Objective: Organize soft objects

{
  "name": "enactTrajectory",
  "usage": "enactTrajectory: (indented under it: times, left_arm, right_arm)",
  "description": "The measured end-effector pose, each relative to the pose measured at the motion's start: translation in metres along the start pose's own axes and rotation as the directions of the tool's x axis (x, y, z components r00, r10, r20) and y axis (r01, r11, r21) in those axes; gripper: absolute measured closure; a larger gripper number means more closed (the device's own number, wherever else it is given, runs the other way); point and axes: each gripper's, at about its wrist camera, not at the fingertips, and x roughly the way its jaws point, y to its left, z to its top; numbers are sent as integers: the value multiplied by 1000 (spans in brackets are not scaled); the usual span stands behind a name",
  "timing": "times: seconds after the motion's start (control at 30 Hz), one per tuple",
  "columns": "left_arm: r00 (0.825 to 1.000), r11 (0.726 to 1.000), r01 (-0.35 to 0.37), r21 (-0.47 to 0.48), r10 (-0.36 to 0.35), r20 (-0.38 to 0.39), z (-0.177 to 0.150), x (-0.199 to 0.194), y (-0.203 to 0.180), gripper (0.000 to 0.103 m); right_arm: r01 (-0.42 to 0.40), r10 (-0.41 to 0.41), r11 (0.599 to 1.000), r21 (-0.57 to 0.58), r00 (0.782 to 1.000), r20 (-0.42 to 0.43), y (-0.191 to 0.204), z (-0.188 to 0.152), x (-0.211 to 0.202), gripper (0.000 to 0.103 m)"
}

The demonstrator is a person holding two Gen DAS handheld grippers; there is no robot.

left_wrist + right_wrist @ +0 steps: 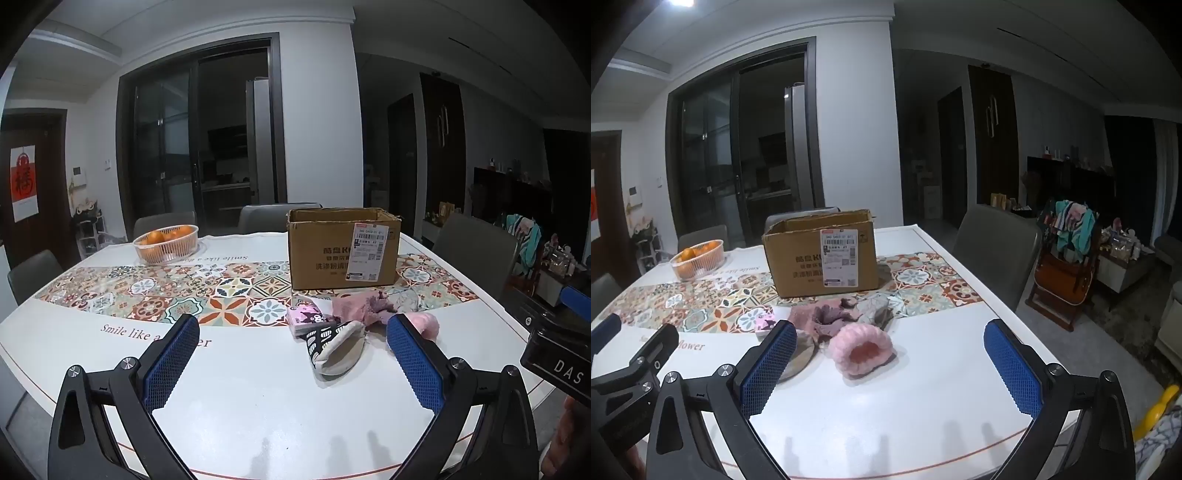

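Observation:
A heap of soft things lies on the white table point(240, 387) before an open cardboard box point(341, 247). In the left wrist view I see a black-and-white patterned slipper point(334, 349), a pink printed packet point(308, 319), a mauve knitted piece point(356, 308) and a pink fluffy item point(428, 325). In the right wrist view the pink fluffy cuff point(862, 350) lies nearest, with the mauve piece point(827, 317) and a grey leaf-print cloth point(873, 308) behind it and the box point(822, 254) beyond. My left gripper point(291, 332) is open and empty, short of the heap. My right gripper point(890, 339) is open and empty, with the cuff between its fingers' line.
A white basket of oranges point(166, 242) stands at the table's far left. Grey chairs point(995, 254) surround the table. A patterned tile strip point(184, 291) runs across the tablecloth. A high chair with clothes point(1067, 258) stands to the right, off the table.

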Motion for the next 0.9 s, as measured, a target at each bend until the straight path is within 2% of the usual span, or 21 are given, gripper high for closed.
enactTrajectory:
  times: [0.53, 0.9]
  left_arm:
    - [1000, 1000, -1, 5, 1, 10, -7, -7, 1, 0]
    - [1000, 1000, 13, 2, -13, 4, -7, -14, -1, 0]
  right_arm:
    - [0, 0, 1000, -9, 1000, -15, -3, -6, 4, 0]
    - [-1, 1, 1000, -2, 1000, -4, -3, -14, -12, 0]
